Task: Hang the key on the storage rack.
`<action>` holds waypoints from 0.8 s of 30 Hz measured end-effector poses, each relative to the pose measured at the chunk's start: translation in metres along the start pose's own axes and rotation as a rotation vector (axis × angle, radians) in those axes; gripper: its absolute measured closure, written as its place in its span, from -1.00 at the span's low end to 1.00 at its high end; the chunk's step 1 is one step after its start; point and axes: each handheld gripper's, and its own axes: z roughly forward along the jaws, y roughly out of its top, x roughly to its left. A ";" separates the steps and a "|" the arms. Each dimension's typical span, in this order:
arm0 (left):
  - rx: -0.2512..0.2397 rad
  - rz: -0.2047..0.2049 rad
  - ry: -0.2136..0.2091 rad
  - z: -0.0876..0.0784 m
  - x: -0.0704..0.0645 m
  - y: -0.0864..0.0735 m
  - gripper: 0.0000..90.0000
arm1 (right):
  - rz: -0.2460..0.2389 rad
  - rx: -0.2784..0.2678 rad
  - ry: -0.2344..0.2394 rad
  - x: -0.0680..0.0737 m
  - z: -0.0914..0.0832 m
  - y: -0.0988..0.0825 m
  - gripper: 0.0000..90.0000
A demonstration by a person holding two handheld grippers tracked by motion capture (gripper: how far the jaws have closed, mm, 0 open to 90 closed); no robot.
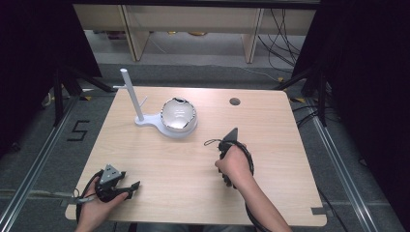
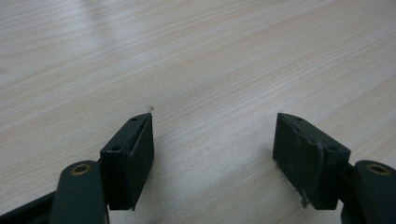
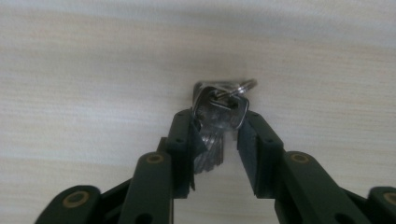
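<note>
A bunch of silver keys (image 3: 219,105) on a split ring sits between the jaws of my right gripper (image 3: 218,120), which has closed onto the key heads from both sides; the blades hang down between the jaws. In the high view my right gripper (image 1: 226,147) points down at the wooden table (image 1: 270,145), right of centre. My left gripper (image 1: 131,187) rests low near the front left corner. Its jaws stand wide apart in the left gripper view (image 2: 215,128), with nothing but bare wood between them.
A white stand with an upright pole (image 1: 131,94) and side pegs stands at the back left. It joins a shiny round dish (image 1: 178,116). A dark cable hole (image 1: 235,101) lies in the table's far right part. Metal rails run along both sides of the table.
</note>
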 end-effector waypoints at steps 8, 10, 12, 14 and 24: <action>-0.005 -0.006 0.001 0.000 -0.001 0.000 -0.36 | -0.068 0.004 -0.020 -0.001 0.001 -0.003 0.77; -0.006 -0.006 0.002 0.000 -0.001 0.000 -0.36 | -0.061 0.008 0.012 -0.001 0.000 -0.003 0.61; -0.005 -0.006 0.001 0.000 -0.001 0.000 -0.36 | -0.080 0.001 0.015 -0.002 0.000 -0.004 0.54; -0.005 -0.006 0.001 0.000 -0.001 0.000 -0.36 | -0.131 -0.019 0.005 -0.004 0.002 -0.005 0.51; -0.003 -0.004 -0.004 0.000 0.000 -0.001 -0.37 | -0.177 -0.013 0.045 -0.013 -0.008 -0.007 0.54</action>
